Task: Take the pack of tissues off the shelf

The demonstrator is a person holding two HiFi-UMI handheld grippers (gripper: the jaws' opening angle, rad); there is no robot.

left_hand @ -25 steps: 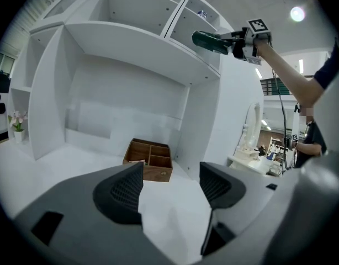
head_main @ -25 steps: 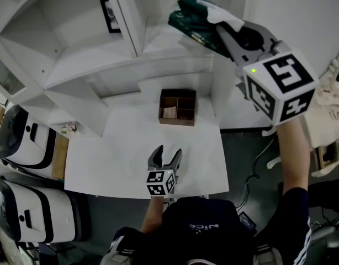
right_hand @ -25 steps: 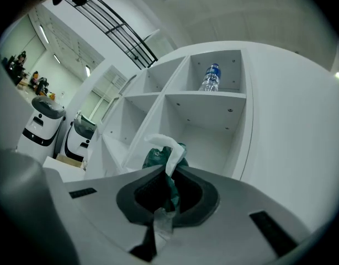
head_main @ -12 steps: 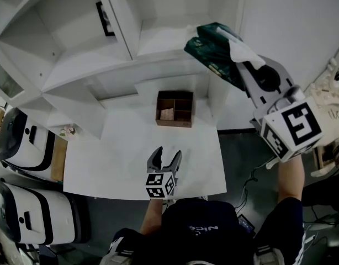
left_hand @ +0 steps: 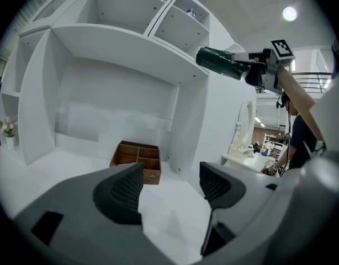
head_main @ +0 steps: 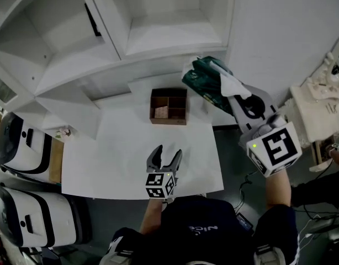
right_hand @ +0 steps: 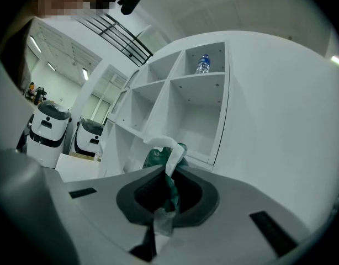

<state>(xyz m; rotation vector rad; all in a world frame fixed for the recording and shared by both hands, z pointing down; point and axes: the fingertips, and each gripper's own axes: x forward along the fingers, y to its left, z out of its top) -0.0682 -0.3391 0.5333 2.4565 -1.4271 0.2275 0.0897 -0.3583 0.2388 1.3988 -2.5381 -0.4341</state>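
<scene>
The dark green pack of tissues [head_main: 205, 84] with a white tissue sticking out hangs in the air off the shelf unit's right side, above the table's far right corner. My right gripper [head_main: 231, 95] is shut on its end; the pinched green wrapper [right_hand: 168, 189] shows between the closed jaws. From the left gripper view the pack [left_hand: 219, 63] is high up at the right. My left gripper [head_main: 165, 158] stands open over the near edge of the white table [head_main: 120, 159], with nothing between its fingers.
A brown wooden divided box [head_main: 168, 106] sits at the back of the table under the white shelf unit [head_main: 158, 32]. A water bottle [right_hand: 202, 64] stands in a top compartment. Two white robot bodies [head_main: 26, 203] stand left of the table.
My right gripper has carried the tissue pack down and toward me, away from the upper shelf, to beside the shelf's right wall. The left gripper has stayed put.
</scene>
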